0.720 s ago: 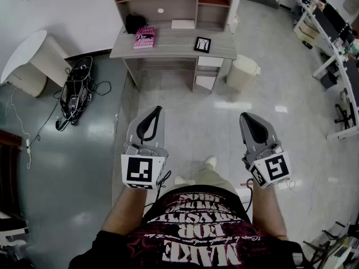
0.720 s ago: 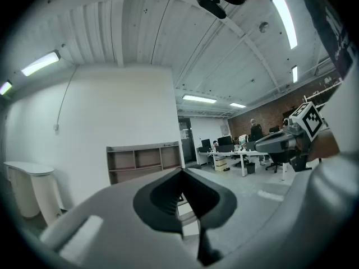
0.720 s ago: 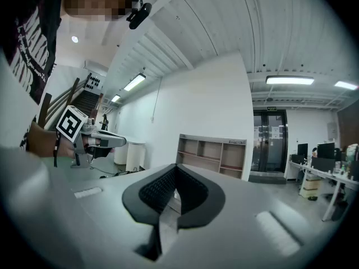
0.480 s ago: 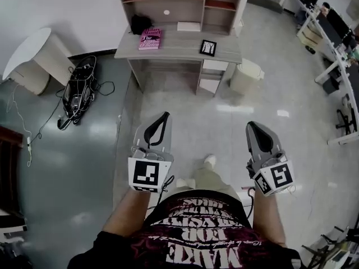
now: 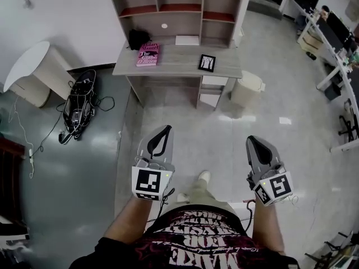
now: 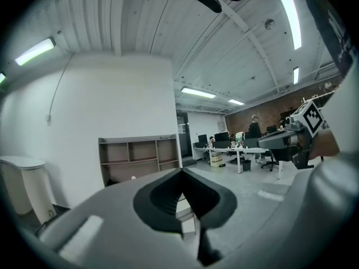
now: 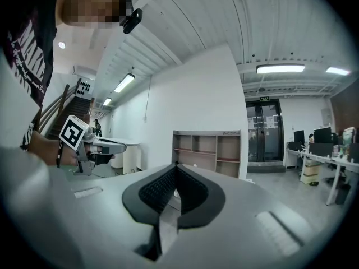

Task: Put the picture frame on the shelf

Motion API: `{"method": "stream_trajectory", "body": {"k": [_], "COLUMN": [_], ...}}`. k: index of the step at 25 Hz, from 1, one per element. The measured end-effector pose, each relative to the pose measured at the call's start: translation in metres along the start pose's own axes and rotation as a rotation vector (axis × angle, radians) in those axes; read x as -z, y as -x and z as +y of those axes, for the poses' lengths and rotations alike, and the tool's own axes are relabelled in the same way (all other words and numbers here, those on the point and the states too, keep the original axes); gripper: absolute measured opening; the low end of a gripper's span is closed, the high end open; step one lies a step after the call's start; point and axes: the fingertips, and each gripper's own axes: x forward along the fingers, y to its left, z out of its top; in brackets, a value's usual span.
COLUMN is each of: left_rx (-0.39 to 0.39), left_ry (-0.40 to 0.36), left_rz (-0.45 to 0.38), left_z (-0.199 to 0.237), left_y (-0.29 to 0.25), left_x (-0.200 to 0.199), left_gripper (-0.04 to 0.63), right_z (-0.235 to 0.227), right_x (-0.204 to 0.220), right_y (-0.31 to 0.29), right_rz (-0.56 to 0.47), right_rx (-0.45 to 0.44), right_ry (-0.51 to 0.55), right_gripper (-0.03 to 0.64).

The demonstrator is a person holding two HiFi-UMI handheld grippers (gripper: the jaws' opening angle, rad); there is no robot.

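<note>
The head view looks steeply down, the shelf (image 5: 178,13) far off at the frame's top. Both gripper views face forward, level, sharing that distant shelf near mid-frame.

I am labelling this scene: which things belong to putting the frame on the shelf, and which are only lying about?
For the job: picture frame, shelf, left gripper, right gripper.
Lying about: pink book, black bag, bin, cables.

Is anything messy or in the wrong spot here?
Yes. A tangle of black cables sprawls over the floor beside the desk. The picture frame sits on the desk, not yet on the shelf.
</note>
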Motion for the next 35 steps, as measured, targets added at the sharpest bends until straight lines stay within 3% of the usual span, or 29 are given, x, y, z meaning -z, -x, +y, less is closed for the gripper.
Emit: {"method": "stream_trajectory", "body": {"k": [16, 23, 27, 35], "left_rx": [-0.027, -0.058, -0.066, -0.066], "left_ry": [0.019, 0.009, 0.043, 0.051], "left_rz": [0.032, 0.007, -0.011, 0.001], "left_z": [0.029, 0.024, 0.021, 0.009], "left_y": [-0.100, -0.141, -0.158, -0.170], "left_x": [-0.009, -0.031, -0.041, -0.037], "left_gripper": [0.000, 0.000, 0.000, 0.000], "right_z": [-0.072, -0.119, -0.138, -0.165], "right_x": [-0.003, -0.011, -0.019, -0.010], "right_y": [-0.082, -0.098, -0.102, -0.101], "right_rz": [-0.002, -0.032, -0.048, -0.053], "right_rx": [-0.070, -0.082, -0.100, -0.094], "right_ry": [-0.038, -0.046, -0.036, -0.074], "right_gripper": [0.028, 0.028, 0.028, 0.028]}}
